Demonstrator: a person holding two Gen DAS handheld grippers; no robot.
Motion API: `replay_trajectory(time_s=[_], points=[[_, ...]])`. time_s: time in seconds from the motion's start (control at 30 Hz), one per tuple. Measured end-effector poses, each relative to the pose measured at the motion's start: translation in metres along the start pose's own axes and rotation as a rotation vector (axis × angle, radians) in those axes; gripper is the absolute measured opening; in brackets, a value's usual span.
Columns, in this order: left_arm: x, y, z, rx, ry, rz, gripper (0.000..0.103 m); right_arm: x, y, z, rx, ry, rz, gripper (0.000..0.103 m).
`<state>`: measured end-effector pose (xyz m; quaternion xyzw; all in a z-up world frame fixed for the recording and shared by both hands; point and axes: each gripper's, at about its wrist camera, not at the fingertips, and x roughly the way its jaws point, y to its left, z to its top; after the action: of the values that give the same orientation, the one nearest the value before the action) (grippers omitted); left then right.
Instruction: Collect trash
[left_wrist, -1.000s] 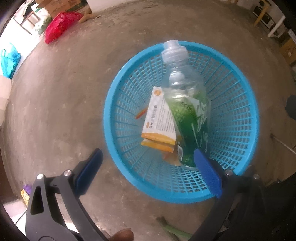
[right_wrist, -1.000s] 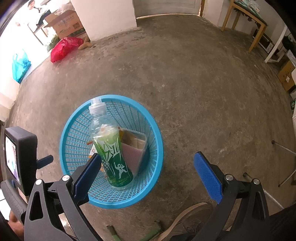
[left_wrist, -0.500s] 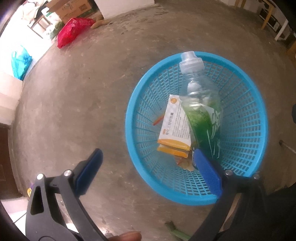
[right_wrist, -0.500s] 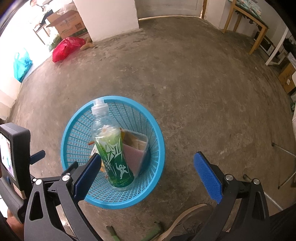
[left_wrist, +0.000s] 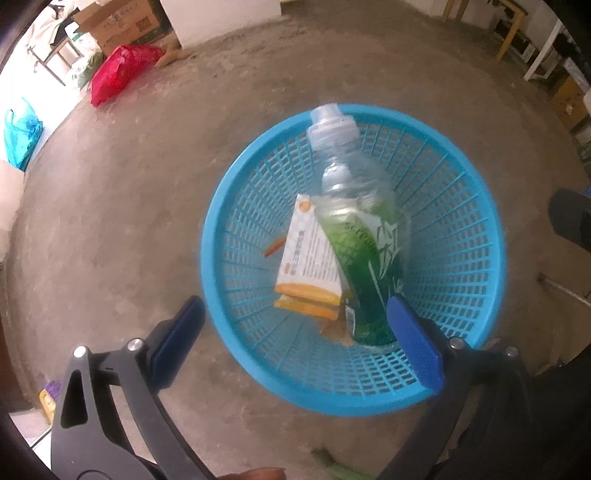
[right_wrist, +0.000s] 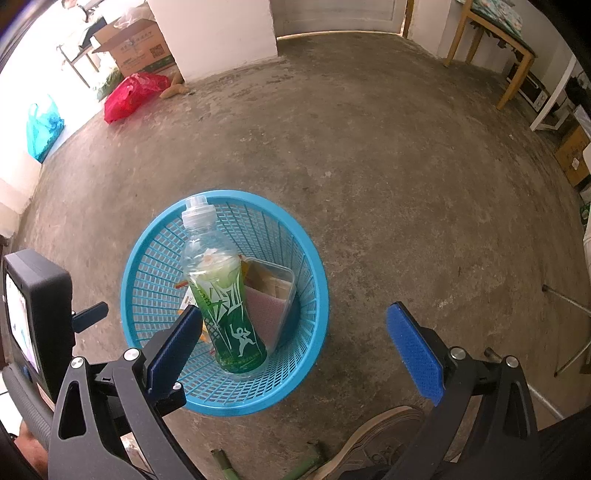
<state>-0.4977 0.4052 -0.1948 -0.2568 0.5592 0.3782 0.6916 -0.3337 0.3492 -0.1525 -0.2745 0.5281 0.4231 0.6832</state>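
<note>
A blue mesh basket (left_wrist: 476, 258) (right_wrist: 147, 280) stands on the concrete floor. Inside it leans a clear bottle with a green label (left_wrist: 354, 229) (right_wrist: 221, 295), cap up against the far rim. Beside the bottle lie a white and orange carton (left_wrist: 310, 258) and a clear plastic tub (right_wrist: 273, 295). My left gripper (left_wrist: 295, 339) hovers open above the basket's near rim, holding nothing. My right gripper (right_wrist: 295, 339) is open and empty too, above the basket's right side and the bare floor.
A red bag (right_wrist: 129, 94), a blue bag (right_wrist: 42, 127) and a cardboard box (right_wrist: 136, 48) sit at the far left by a white pillar. A wooden table (right_wrist: 491, 40) stands far right. A shoe (right_wrist: 376, 435) and green stalks (right_wrist: 225, 461) lie near the bottom edge.
Both views have pulled back and tilted up a little, so more of the room shows. The basket and its contents stay put. Both grippers remain open.
</note>
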Motion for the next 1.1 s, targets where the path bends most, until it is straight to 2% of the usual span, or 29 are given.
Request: replay_trajectory(time_s=[0.07, 0.23, 0.63, 1.1], points=[[-0.001, -0.001, -0.003, 0.016, -0.035, 0.0, 0.095, 0.001, 0.0, -0.001, -0.001, -0.001, -0.001, 0.097], [0.006, -0.006, -0.006, 0.062, -0.008, 0.016, 0.095, 0.001, 0.001, -0.002, -0.007, 0.001, -0.004, 0.097], [0.012, -0.006, -0.007, 0.038, 0.027, -0.018, 0.095, 0.003, 0.004, -0.002, -0.013, 0.005, -0.012, 0.097], [0.016, -0.007, -0.008, 0.051, 0.024, 0.007, 0.095, 0.004, 0.004, -0.003, -0.018, 0.011, -0.017, 0.097]])
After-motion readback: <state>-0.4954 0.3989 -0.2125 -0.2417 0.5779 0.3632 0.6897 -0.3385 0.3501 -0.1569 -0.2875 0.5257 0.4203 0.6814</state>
